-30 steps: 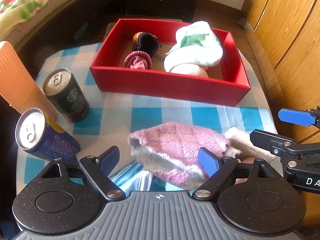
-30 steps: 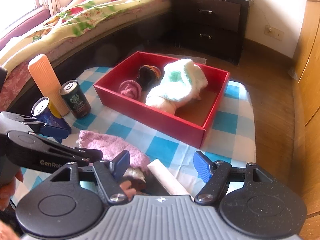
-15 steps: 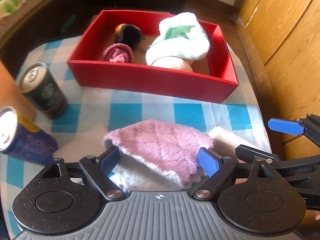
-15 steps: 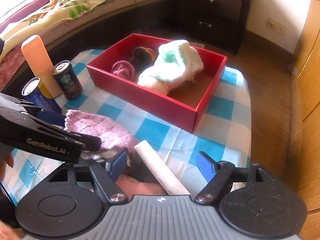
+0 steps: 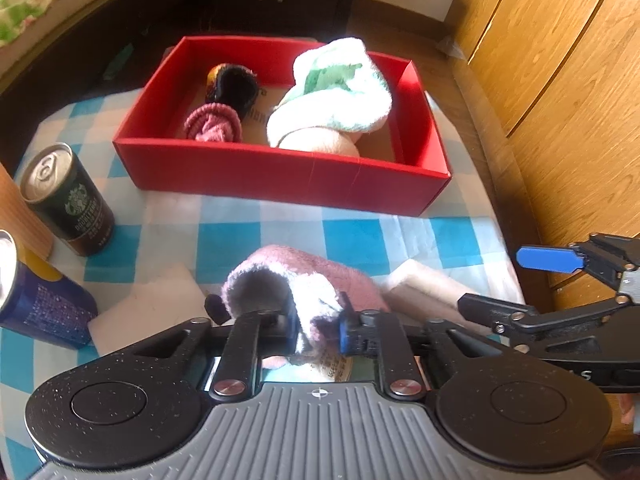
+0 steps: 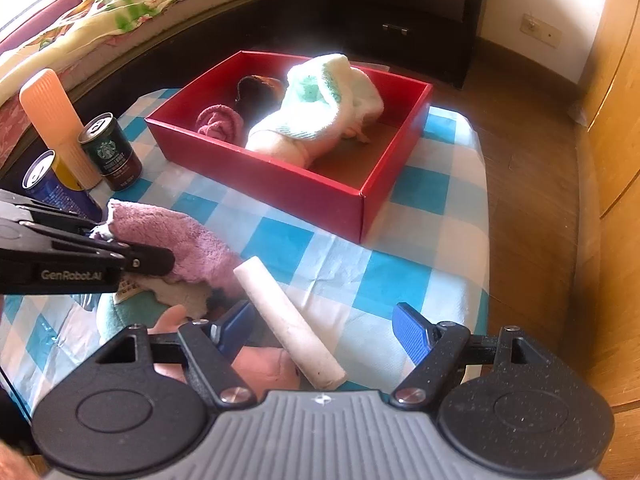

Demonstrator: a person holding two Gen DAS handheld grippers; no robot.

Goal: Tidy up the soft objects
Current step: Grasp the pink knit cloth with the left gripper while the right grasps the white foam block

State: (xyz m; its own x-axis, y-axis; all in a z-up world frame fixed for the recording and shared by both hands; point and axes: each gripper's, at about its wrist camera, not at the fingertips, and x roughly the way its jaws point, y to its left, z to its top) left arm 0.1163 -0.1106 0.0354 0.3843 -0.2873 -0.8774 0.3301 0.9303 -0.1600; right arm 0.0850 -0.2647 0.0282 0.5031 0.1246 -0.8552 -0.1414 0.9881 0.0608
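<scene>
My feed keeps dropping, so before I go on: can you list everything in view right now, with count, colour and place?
Open cardboard box: 1, red, far side of the checked tablecloth.
Fluffy towel bundle: 1, white and green, inside the box, right part.
Rolled pink sock: 1, pink, inside the box, front left.
Dark sock ball: 1, black with orange, inside the box, behind the pink one.
Knitted pink cloth: 1, pink with a pale lining, near side of the tablecloth.
White cylinder: 1, white, lying beside the cloth.
Coffee can: 1, dark green, left of the box.
Drink can: 1, blue and yellow, near left.
Ribbed bottle: 1, orange, behind the cans.
Left gripper: black, blue pads, just closed on the cloth's edge.
Right gripper: open, astride the white cylinder.
</scene>
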